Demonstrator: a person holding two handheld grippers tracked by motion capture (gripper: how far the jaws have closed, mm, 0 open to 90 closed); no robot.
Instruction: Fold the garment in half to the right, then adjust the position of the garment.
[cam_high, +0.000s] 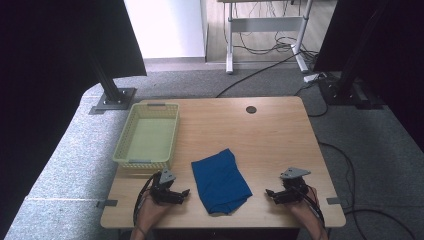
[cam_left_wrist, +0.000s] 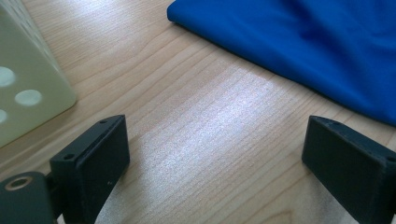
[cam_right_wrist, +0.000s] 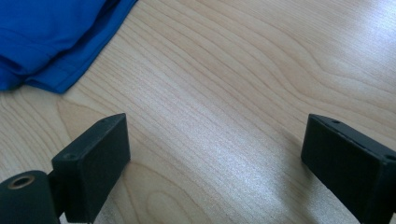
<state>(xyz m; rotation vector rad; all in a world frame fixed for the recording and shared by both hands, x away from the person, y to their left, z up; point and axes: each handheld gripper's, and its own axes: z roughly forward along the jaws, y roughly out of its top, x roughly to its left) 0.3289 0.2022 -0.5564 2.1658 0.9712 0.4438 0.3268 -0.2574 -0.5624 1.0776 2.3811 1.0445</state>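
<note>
Soft, folded blue cloth lies between both hand-held grippers (black jaws spread wide) on woodgrain table.

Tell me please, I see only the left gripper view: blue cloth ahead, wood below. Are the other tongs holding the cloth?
Observer: No. The right tongs are open and apart from the blue cloth.
Operator: What is the pale thing at my left edge?
Observer: A yellow-green basket, nothing in it, on the table beyond the left tongs.
Operator: Is the cloth spread flat?
Observer: No, it lies folded between both tongs.
</note>
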